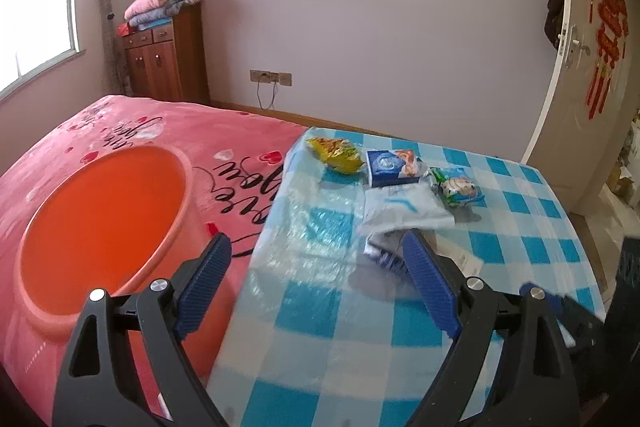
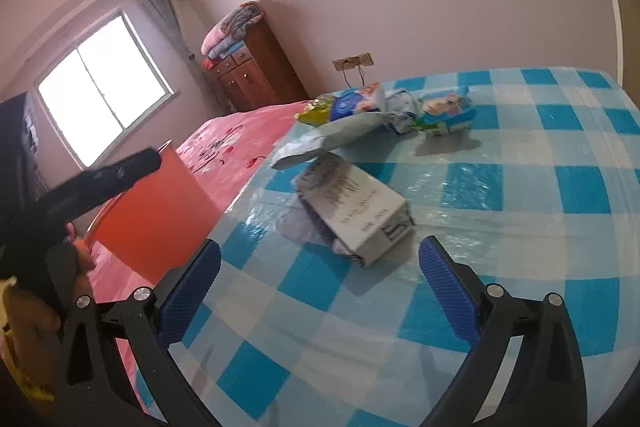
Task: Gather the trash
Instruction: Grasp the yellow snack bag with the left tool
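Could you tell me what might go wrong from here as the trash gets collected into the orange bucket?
The orange bucket sits on the soft pink bedspread beside the table, so a dropped item could tip it. The white box lies under the grey bag; lifting it with the open right tool may drag the bag. The glossy table cover looks slippery.

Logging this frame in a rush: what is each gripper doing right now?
Left gripper: open, holding nothing, between the orange bucket and the table.
Right gripper: open, holding nothing, facing the small carton.
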{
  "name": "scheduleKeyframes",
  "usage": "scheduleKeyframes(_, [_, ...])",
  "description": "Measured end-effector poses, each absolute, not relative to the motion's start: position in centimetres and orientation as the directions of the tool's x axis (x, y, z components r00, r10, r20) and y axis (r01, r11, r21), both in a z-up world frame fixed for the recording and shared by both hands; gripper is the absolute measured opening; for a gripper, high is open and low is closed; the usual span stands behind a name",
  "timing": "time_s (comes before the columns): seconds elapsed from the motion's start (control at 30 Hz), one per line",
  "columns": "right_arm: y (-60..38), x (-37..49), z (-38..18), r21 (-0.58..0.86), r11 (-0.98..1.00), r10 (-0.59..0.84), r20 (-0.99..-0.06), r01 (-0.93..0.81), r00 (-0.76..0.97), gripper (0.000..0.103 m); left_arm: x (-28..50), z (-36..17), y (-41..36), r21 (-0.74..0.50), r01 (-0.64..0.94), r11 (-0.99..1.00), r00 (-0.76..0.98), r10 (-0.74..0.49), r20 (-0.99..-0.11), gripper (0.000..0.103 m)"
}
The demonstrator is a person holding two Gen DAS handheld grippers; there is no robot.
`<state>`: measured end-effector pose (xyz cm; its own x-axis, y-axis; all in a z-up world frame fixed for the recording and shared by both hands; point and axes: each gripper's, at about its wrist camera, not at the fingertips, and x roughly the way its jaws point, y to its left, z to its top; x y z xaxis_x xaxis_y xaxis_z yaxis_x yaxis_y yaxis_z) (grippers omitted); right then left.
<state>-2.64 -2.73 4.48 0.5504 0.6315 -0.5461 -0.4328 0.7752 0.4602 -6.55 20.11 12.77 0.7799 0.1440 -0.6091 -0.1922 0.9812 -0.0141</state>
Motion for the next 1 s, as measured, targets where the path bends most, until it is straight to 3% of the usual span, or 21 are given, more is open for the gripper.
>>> scheduleKeyframes(0.43, [-6.1,0.1,2.6,0.494,0.781,0.624,-0.592,-0.382,0.511,0.098,11.2,11.0,20.7,-0.106,-0.223,0.969,0.668,0.072,-0.741,0.087])
scheduleKeyframes(0.6, [-6.7,0.9,1.8,0.545,0.752,0.658,-0.587,-0.371,0.471,0.098,17.4,8.4,21.1,-0.107,-0.248,0.963,0.579,0.059,-0.813,0.076])
scheduleKeyframes(0.73, [-7.2,1.4,1.4,0.565,0.743,0.667,-0.586,-0.359,0.459,0.098,20.2,6.8,21.8,-0.124,-0.280,0.952,0.538,0.048,-0.842,0.074])
scheduleKeyframes(0.83, [-7.8,1.6,1.3,0.584,0.734,0.676,-0.575,-0.347,0.461,0.098,22.2,5.5,21.8,-0.065,-0.291,0.954,0.491,0.090,-0.867,0.071])
scheduleKeyframes(1.0, [-8.6,2.0,1.2,0.589,0.737,0.670,-0.574,-0.331,0.471,0.098,24.1,4.4,21.6,-0.021,-0.288,0.958,0.438,0.112,-0.892,0.052])
